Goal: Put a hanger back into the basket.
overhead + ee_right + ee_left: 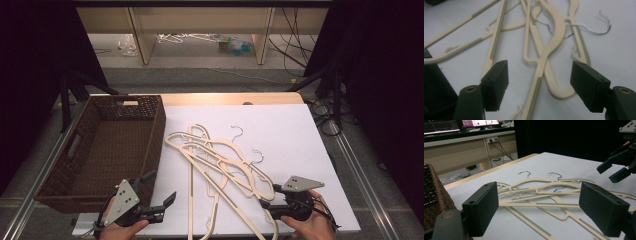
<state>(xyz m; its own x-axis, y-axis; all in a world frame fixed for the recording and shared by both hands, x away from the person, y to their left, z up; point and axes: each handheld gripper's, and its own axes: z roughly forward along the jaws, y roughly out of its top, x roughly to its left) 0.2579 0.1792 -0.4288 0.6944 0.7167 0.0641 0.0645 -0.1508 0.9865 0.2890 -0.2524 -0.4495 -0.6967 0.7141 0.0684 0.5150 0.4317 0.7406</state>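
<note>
While both tongs stand apart and hold nothing, the pile of cream plastic clothes hangers with thin wire hooks (220, 165) lies tangled on the white board (300, 145), in the centre of the high view and running down toward its lower edge. At the lower left of that view the left gripper (162, 205) hovers beside the near right corner of the dark brown woven wicker basket (75, 175), its jaws wide open and pointing toward the pile. At the lower right the right gripper (267, 197) sits just at the near end of the hangers, jaws likewise spread. In the right gripper view one hanger's shoulder and neck (549, 57) runs up between the two open jaws, so this is likely the piece to be taken first.

The hangers look light, stiff and rather smooth. Their flat bars should not bend much under the pads, but they could slip or pivot if pinched near one end. The ribbed grey strips (535, 95) along the arms seem to offer a better hold than the bare plastic. A grip near the neck, close to the balance point, should keep a hanger level. The arms and wire hooks (525, 173) are interlaced, so lifting one may drag its neighbours along. How many hangers lie in the pile is hard to tell, perhaps four.
</note>
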